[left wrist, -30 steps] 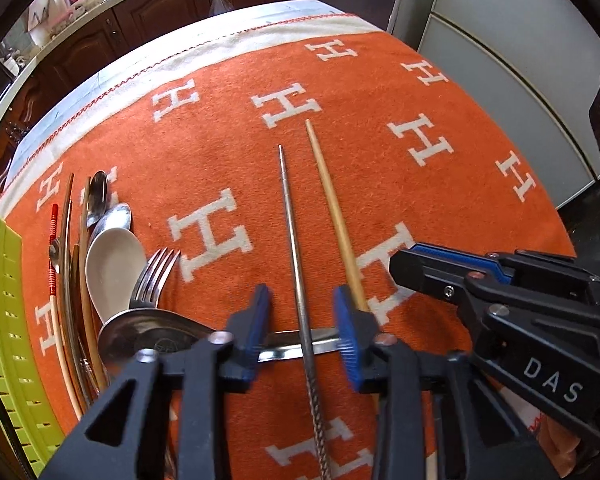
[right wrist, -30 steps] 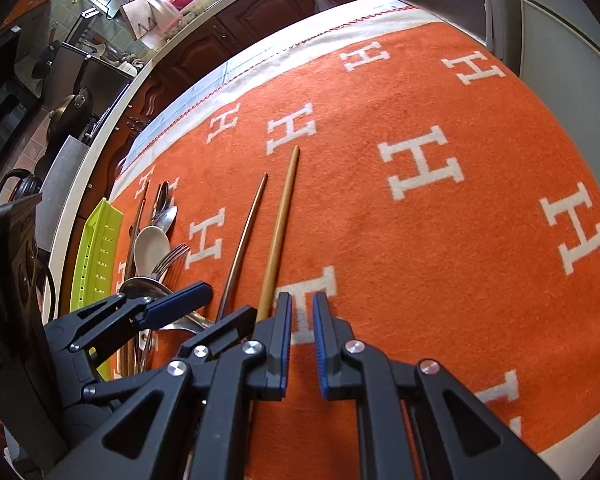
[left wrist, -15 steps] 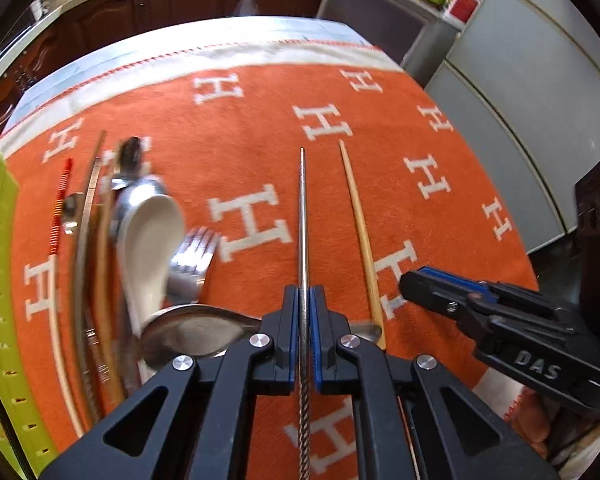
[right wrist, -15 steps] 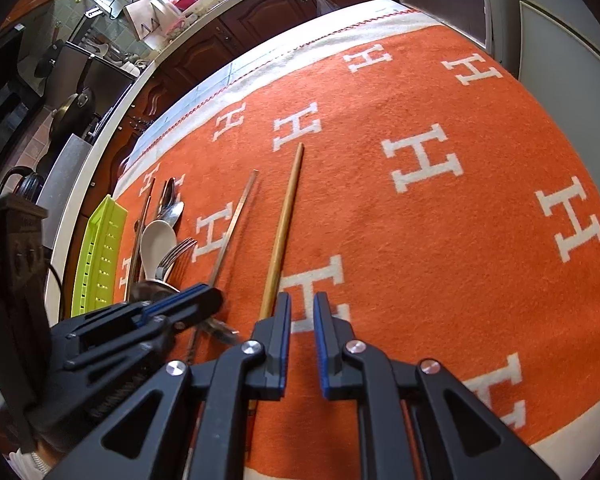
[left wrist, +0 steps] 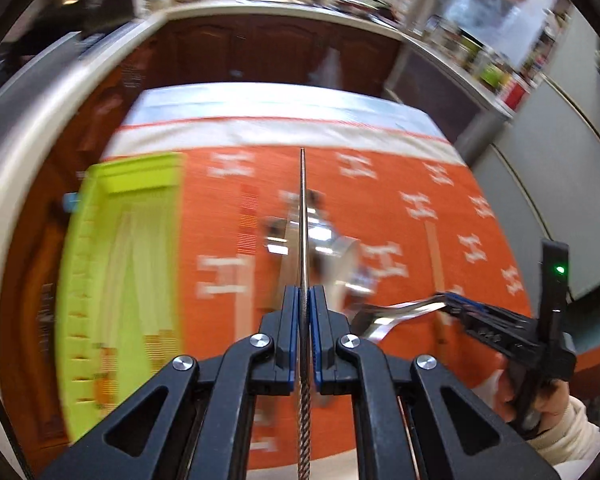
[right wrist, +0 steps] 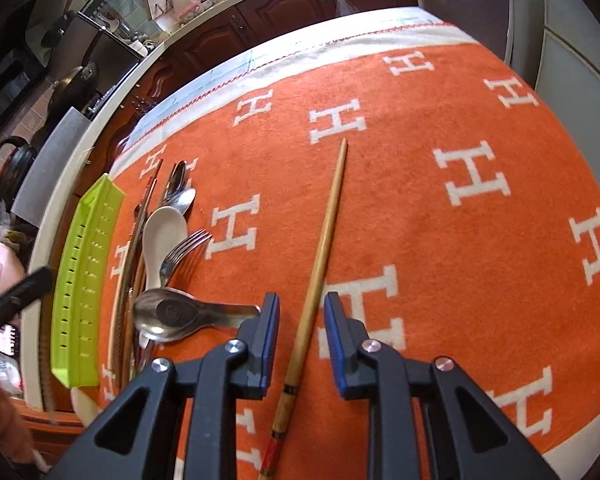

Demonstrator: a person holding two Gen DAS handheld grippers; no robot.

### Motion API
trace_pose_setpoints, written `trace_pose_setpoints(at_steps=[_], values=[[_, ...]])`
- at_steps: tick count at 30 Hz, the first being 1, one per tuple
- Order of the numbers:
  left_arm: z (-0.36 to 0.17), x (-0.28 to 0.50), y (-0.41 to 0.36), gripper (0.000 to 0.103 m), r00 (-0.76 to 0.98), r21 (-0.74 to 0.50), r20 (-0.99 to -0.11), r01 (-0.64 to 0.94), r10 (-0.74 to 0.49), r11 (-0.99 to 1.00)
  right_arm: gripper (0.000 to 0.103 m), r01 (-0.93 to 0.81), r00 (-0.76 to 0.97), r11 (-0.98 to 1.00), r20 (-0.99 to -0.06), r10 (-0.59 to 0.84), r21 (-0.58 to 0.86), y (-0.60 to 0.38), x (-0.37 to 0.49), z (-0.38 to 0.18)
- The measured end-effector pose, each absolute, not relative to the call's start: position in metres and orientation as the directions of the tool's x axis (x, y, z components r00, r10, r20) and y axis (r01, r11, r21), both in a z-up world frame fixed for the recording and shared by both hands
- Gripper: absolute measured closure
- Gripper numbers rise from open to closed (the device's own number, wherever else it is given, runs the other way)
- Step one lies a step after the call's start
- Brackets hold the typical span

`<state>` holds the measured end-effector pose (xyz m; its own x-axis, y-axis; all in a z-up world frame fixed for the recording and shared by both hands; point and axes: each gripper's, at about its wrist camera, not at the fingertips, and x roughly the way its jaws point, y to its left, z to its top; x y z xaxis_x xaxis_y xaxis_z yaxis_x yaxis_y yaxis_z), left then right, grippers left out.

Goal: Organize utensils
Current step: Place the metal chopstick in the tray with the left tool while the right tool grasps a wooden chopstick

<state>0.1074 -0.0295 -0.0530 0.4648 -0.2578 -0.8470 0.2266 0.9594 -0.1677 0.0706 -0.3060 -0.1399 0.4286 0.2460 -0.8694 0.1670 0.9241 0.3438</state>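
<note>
My left gripper (left wrist: 304, 332) is shut on a metal chopstick (left wrist: 302, 216) and holds it lifted above the orange cloth, tip pointing away. My right gripper (right wrist: 301, 320) is open, its fingers on either side of a wooden chopstick (right wrist: 324, 240) that lies on the cloth. A green slotted tray (right wrist: 82, 280) sits at the table's left edge; it also shows blurred in the left wrist view (left wrist: 120, 280). Beside it lies a pile of utensils: a white spoon (right wrist: 162, 236), a fork (right wrist: 180, 254), a large metal spoon (right wrist: 168, 314).
The orange cloth (right wrist: 440, 220) with white H marks covers the table. Wooden cabinets (right wrist: 284, 4) and a counter stand behind. A grey appliance (left wrist: 560, 184) stands to the right. Thin sticks (right wrist: 134, 248) lie between the tray and the spoons.
My left gripper closed on the metal chopstick, lifted it and swung left toward the green tray. My right gripper opened and now straddles the wooden chopstick.
</note>
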Motion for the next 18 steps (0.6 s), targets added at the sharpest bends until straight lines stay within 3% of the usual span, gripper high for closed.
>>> trace_pose_setpoints(at_steps=[4,9,11,18], values=[[-0.051,0.112,0.024,0.100,0.505,-0.135,-0.846,0.110,-0.172,0.985,0.080,0.172,0.440,0.946,-0.880,0.177,0.276,-0.298,0.080,-0.140],[-0.071,0.124,0.063,0.100,0.513,-0.086,-0.854,0.022,-0.085,0.996,0.081,0.138,0.448,0.987,-0.894,0.009,0.080,-0.269,0.084,-0.139],[-0.079,0.128,0.078,0.100,0.509,-0.084,-0.857,0.002,-0.074,0.996,0.094,0.161,0.456,0.986,-0.889,-0.045,0.033,-0.267,0.082,-0.140],[-0.101,0.146,0.099,0.099,0.509,-0.124,-0.856,-0.023,-0.095,0.992,0.097,0.251,0.474,0.960,-0.880,-0.012,0.122,-0.289,0.075,-0.123]])
